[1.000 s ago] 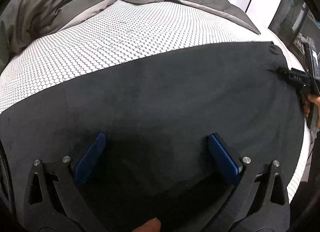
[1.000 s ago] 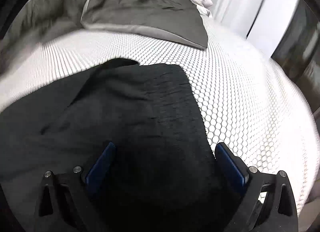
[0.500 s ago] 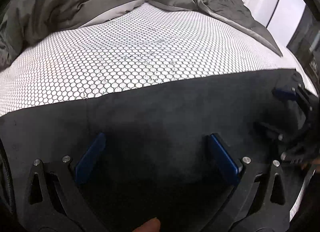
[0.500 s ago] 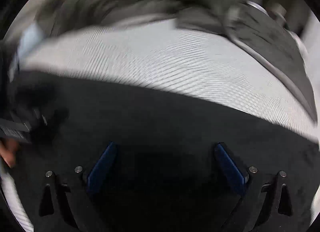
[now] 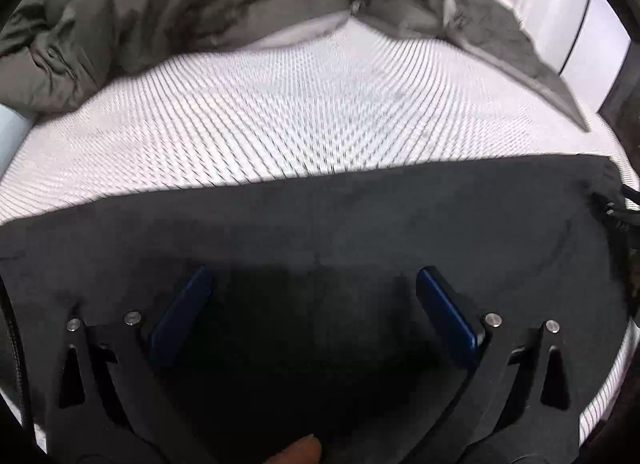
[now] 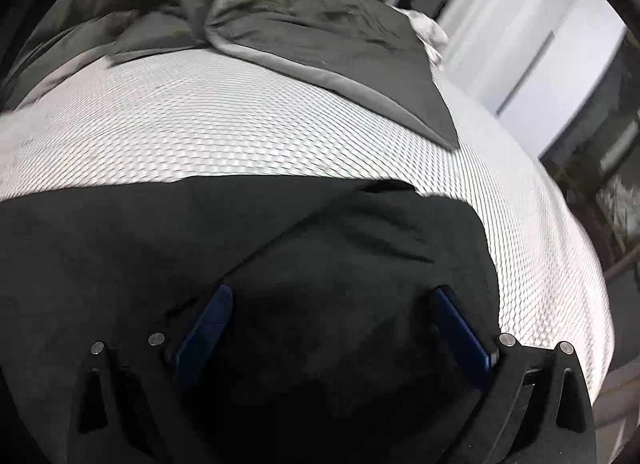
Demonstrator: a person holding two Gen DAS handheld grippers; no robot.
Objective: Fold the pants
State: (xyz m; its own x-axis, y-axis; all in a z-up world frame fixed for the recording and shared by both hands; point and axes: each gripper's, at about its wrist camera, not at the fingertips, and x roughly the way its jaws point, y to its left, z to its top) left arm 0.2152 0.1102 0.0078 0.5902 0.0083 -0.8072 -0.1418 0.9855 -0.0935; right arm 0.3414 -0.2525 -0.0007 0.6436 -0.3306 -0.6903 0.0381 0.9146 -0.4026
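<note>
Dark pants [image 5: 360,223] lie flat across the near part of a bed with a white honeycomb-patterned sheet [image 5: 300,115]. My left gripper [image 5: 314,284] is open and empty, just above the dark cloth. The right gripper shows at the left wrist view's right edge [image 5: 618,211], by the end of the pants. In the right wrist view the pants [image 6: 280,248] end in a folded, slightly wrinkled part near the sheet [image 6: 240,123]. My right gripper [image 6: 332,302] is open and empty over that cloth.
A rumpled grey-green duvet [image 5: 180,3] is piled at the far side of the bed; it also shows in the right wrist view [image 6: 328,31]. A white wall or wardrobe [image 6: 540,43] stands beyond the bed at the right.
Both grippers stayed open. The left view has shifted, showing more duvet. The right gripper swung fast across the pants and now points at their right end.
</note>
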